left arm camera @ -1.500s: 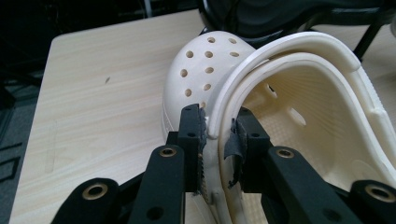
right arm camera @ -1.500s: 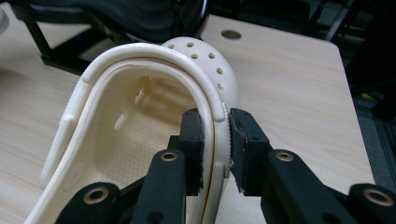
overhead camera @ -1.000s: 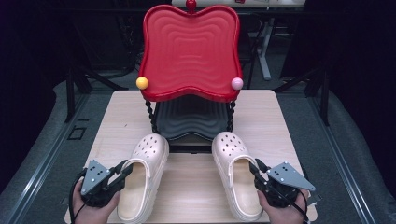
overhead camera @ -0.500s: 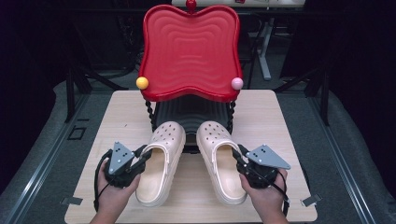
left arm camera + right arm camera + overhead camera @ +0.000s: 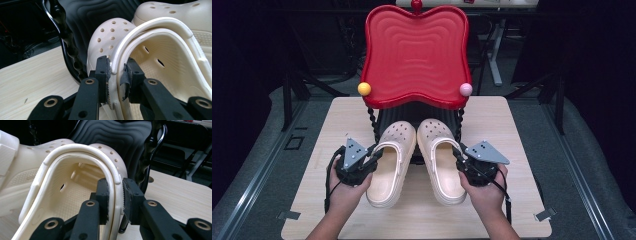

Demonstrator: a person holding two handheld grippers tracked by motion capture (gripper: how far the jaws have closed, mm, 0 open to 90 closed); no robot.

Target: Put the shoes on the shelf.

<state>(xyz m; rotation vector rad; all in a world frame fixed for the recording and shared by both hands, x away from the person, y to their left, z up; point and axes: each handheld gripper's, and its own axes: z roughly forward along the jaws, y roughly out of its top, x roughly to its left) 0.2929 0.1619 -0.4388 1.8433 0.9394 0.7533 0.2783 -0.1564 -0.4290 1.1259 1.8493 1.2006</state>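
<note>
Two cream perforated clogs lie side by side on the wooden table [image 5: 512,125], toes pointing at the rack. My left gripper [image 5: 373,159] is shut on the outer side wall of the left clog [image 5: 389,170]. In the left gripper view its pads [image 5: 103,72] pinch that wall and heel strap [image 5: 155,50]. My right gripper [image 5: 460,159] is shut on the outer wall of the right clog [image 5: 442,165]. The right gripper view shows its pads [image 5: 128,195] squeezing the rim of the right clog [image 5: 75,182]. Both toes reach under the red tray [image 5: 414,50].
The red wavy tray tops a rack with twisted black posts [image 5: 372,122]. A black ribbed lower shelf [image 5: 82,15] sits just ahead of the toes. A yellow ball [image 5: 364,88] and a pink ball [image 5: 466,89] mark the tray's front corners. Dark floor surrounds the table.
Both hands have moved forward and inward with the clogs. The clogs now lie close together, toes tucked under the red tray.
</note>
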